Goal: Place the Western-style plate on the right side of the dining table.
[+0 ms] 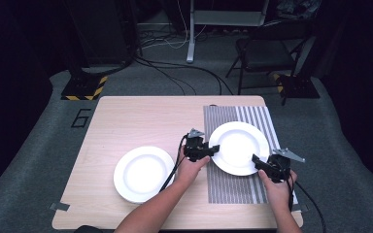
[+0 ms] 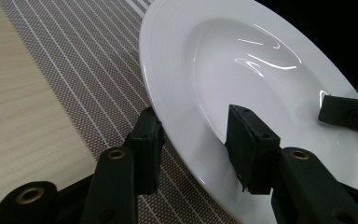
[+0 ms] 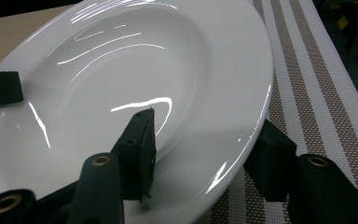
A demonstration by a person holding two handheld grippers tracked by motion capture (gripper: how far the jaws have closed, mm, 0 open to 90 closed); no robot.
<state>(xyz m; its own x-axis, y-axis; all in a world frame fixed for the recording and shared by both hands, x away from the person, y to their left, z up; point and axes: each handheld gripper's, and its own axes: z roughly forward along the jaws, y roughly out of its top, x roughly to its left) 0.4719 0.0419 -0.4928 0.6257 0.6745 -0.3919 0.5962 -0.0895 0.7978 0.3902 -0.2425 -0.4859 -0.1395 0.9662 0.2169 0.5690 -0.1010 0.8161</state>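
Observation:
A white plate (image 1: 238, 145) sits over a striped mat (image 1: 233, 189) at the table's right side. My left gripper (image 1: 215, 148) holds its left rim and my right gripper (image 1: 256, 159) its near-right rim. In the left gripper view the plate (image 2: 242, 56) has its rim between my left gripper (image 2: 196, 135) jaws, one above and one under it. The right gripper view shows the plate (image 3: 135, 70) pinched the same way by my right gripper (image 3: 205, 144). Both grippers are shut on the rim. A second white plate (image 1: 143, 173) lies on the bare wood at the left.
The wooden table (image 1: 141, 121) stands on grey carpet. A folding chair (image 1: 267, 48), cables and a desk leg (image 1: 191, 34) lie beyond its far edge. A taped hazard-striped base (image 1: 82, 87) is at the far left.

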